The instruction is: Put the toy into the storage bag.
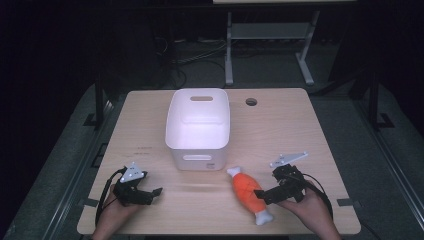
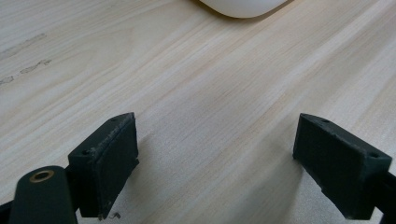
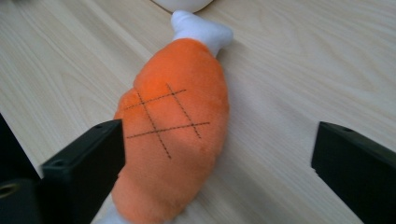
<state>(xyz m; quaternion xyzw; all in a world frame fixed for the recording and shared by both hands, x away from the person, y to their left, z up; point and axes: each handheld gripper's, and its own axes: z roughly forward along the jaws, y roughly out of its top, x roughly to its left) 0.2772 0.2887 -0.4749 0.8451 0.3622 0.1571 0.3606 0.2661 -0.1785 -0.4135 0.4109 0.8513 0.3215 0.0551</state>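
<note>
An orange plush drumstick [image 1: 247,193] with white bone ends lies on the wooden table, front right of centre. In the right gripper view the plush toy [image 3: 177,126] sits between the wide-apart jaws, close against the left one. My right gripper [image 1: 261,194] is open at the toy's right side, low over the table. A white plastic bin [image 1: 198,127] with handle slots stands in the middle of the table, and its rounded corner [image 2: 243,7] shows at the top of the left gripper view. My left gripper [image 1: 156,193] is open near the front left, with bare wood between its jaws.
The table [image 1: 280,130] has a round cable hole [image 1: 251,102] at the back right. Beyond it on the dark floor stand the white legs of another desk [image 1: 270,35] with cables. Bare wood lies left and right of the bin.
</note>
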